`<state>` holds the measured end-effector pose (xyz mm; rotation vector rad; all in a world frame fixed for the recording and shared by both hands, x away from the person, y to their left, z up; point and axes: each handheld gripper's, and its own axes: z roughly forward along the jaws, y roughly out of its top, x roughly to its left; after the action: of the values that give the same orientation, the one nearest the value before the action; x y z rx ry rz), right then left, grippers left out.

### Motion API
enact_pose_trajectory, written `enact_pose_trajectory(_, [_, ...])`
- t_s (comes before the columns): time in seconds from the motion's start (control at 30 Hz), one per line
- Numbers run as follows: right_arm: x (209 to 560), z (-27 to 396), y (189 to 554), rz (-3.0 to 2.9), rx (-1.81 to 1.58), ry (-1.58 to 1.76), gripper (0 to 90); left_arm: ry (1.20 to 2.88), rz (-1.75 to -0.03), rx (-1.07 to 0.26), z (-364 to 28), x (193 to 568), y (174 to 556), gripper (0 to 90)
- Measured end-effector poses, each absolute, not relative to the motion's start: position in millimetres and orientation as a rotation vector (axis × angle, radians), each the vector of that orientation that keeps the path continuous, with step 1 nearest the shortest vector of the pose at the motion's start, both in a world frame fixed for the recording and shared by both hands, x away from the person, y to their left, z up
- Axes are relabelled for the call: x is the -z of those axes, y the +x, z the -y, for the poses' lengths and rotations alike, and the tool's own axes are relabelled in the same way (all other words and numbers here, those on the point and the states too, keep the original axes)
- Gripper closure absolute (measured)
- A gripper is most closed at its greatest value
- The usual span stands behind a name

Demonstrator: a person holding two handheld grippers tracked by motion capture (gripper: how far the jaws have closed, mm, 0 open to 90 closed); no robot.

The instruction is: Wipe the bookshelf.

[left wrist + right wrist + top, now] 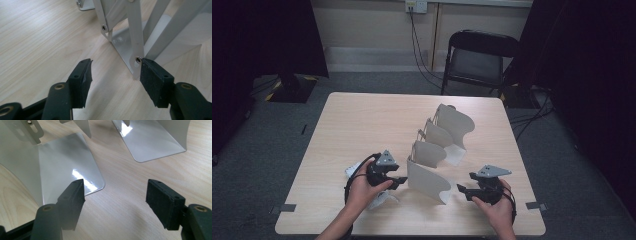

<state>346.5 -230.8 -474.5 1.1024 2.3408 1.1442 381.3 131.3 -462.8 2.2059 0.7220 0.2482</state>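
Near edge of the pale wood-grain table [357, 125]: 2 hand-held grippers flank the closest plate of a white sheet-metal expanding file rack w/ 4 curved divider plates [438, 145].

Left gripper [398, 181], black, sits near the table's front-left part, jaws apart w/ nothing pinched. In the left gripper view its right pad [155, 80] sits just beside, maybe touching, the riveted end of a white link strip [136, 40] at the rack's near end; left pad is clear of it. A crumpled white item lies under that hand, too hidden to ID.

Right gripper [460, 189], black w/ grey 3-cornered plate, is near the front-right part, jaws spread wide, holding nothing. In the right gripper view the glossy foot of the nearest divider plate [72, 170] lies flat on the table just ahead of its left pad.

Farther back, the other 3 plates run toward the table's middle and far-right part, linked by scissor strips. Beyond the far edge stands a black folding chair [479, 55].

Handling, as a guess: thin painted steel, so light, stiff, slick on the glossy faces; the linkage will slide open or shut when pushed, so 1 plate alone won't stay put. Best grip looks to be a plate's upright edge or the link strip near a rivet, pinched across the thickness, 1 gripper at each end.
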Motion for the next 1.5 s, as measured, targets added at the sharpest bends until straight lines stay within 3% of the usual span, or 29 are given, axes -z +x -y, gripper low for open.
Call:
enact_pose_trajectory(0.47, [478,251,338,-2.323,-1.113,1.147,28.1,2.212,-0.632,-0.171,-98,470,361,38.2])
enact_pose_trajectory(0.97, [493,247,340,-2.392,-1.023,1.128,19.1,2.219,-0.771,-0.223,-161,459,356,42.7])
enact_pose_trajectory(1.13, [495,244,339,-2.399,-0.995,1.09,17.7,2.209,-0.893,-0.275,-198,458,355,42.5])
enact_pose_trajectory(1.5, [499,247,337,-2.365,-1.04,1.089,17.0,2.207,-0.968,-0.279,-213,479,358,34.3])
